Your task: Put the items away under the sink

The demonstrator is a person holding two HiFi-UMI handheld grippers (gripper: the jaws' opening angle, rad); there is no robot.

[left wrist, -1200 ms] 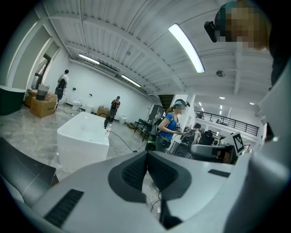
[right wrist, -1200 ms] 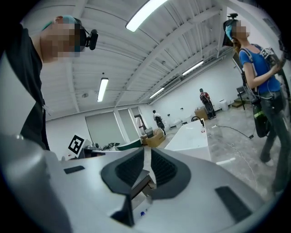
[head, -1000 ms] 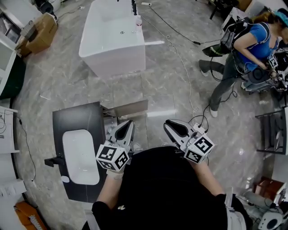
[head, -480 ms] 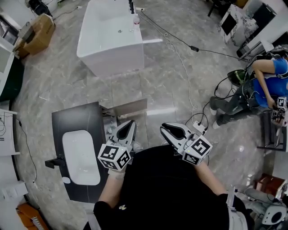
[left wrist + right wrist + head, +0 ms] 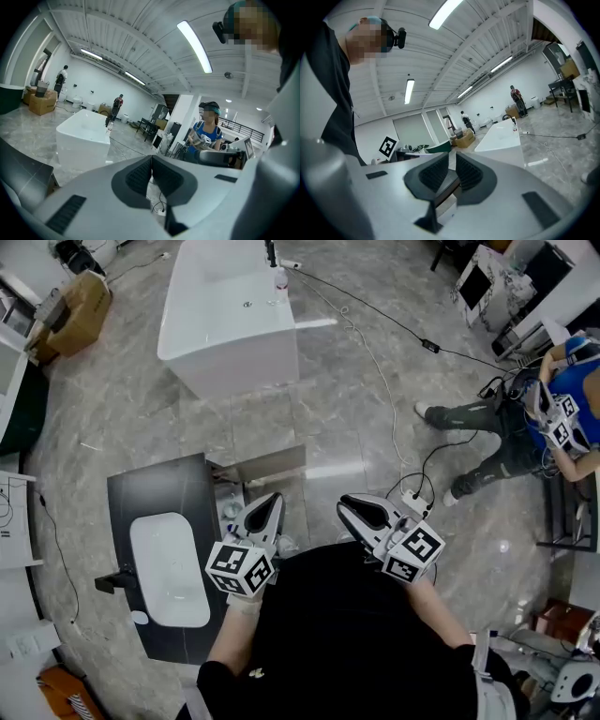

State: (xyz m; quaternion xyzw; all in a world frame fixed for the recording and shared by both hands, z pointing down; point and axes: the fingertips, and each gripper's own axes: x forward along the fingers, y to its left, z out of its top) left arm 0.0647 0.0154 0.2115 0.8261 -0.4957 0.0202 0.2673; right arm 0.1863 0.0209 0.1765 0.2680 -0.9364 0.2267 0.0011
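Observation:
The sink unit stands at the lower left of the head view: a dark countertop [image 5: 131, 493] with a white basin [image 5: 169, 568] and a black tap [image 5: 112, 579]. Its cabinet door [image 5: 272, 465] hangs open, and small pale items [image 5: 230, 510] show just inside. My left gripper [image 5: 274, 495] hovers beside that opening, its jaws shut and empty [image 5: 151, 159]. My right gripper [image 5: 343, 502] is held level in front of my chest. Its pads stand a narrow gap apart with nothing between them [image 5: 451, 157].
A white freestanding tub [image 5: 230, 320] stands on the marble floor ahead, with a cardboard box [image 5: 80, 306] at the far left. A cable and a power strip [image 5: 415, 505] lie right of my right gripper. Another person [image 5: 525, 418] crouches at the right edge.
Both grippers have stayed almost where they were. The other person at the right has shifted and crouched lower, with a leg now stretched toward the middle.

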